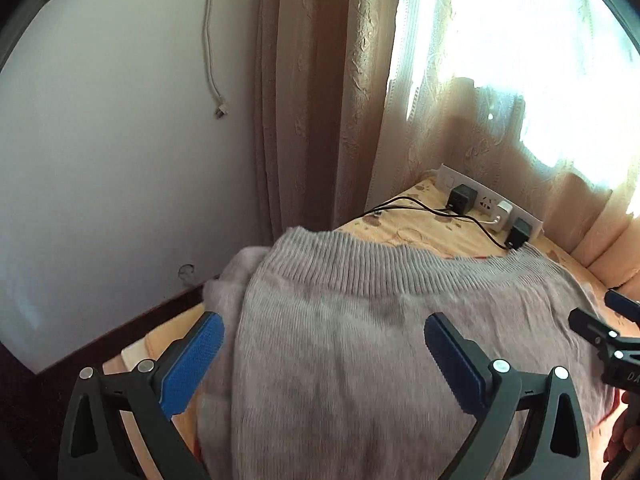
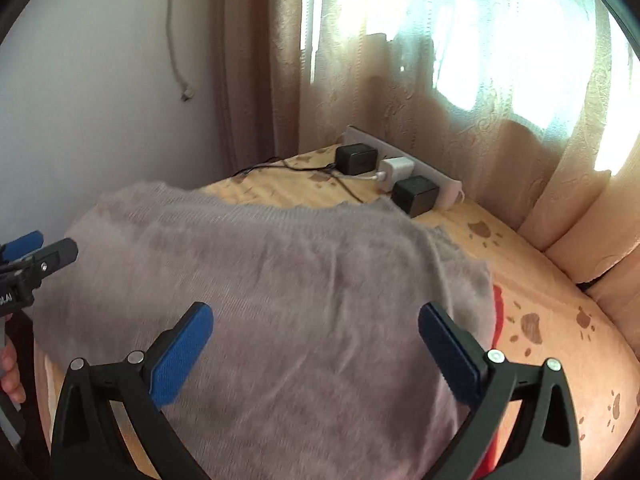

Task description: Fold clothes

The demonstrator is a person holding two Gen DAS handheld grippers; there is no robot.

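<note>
Sweater (image 1: 360,344), grey knit, lies spread on the bed (image 2: 540,280) with a sleeve seemingly tucked in at its left, so folding looks barely begun, while left hand-held gripper (image 1: 324,356) and right hand-held gripper (image 2: 316,344) hover released above it.

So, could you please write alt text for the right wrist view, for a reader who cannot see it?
An open right tool with blue pads hovers over a grey knitted sweater spread on a yellow patterned bedsheet. Behind the sweater, a power strip with chargers lies before beige curtains; the left tool enters at the left edge.
</note>
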